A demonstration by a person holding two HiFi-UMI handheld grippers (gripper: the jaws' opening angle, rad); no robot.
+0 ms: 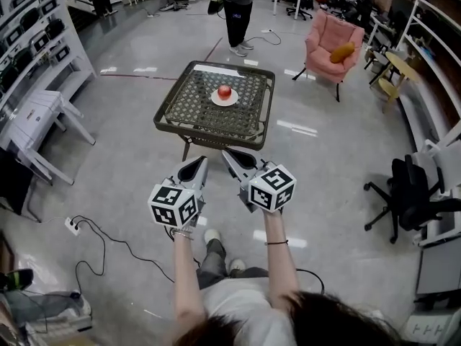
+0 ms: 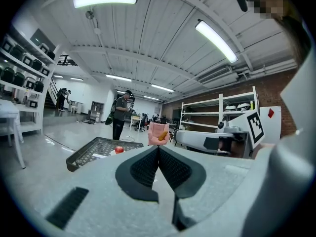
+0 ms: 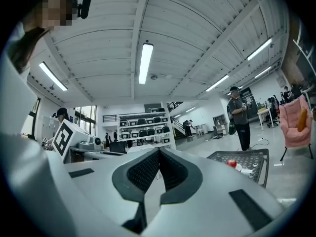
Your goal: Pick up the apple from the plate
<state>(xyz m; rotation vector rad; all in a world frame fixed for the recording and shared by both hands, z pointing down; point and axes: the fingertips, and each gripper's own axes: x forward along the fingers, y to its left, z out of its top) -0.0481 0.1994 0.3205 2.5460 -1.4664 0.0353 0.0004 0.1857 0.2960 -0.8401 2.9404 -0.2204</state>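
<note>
— Polished grey floor (image 1: 122, 157) is seen all round. How are the tongs held?

— The left gripper (image 1: 199, 164) and the right gripper (image 1: 230, 156) are held side by side, just apart, both pointed toward the table (image 1: 167, 121). Each pair of jaws is pressed together, and nothing is pinched between them.

— And where is the apple found?

— The apple (image 1: 225, 91) is seen on a white plate (image 1: 215, 101) near the middle of the dark mesh top, well apart from both grippers.

— What is seen further out?

— A standing person (image 1: 238, 9) is seen past the table's far edge. A pink armchair (image 1: 324, 38) is placed to the right, with what may be a yellow cushion (image 1: 343, 51) on it; it is too small to be sure.
</note>
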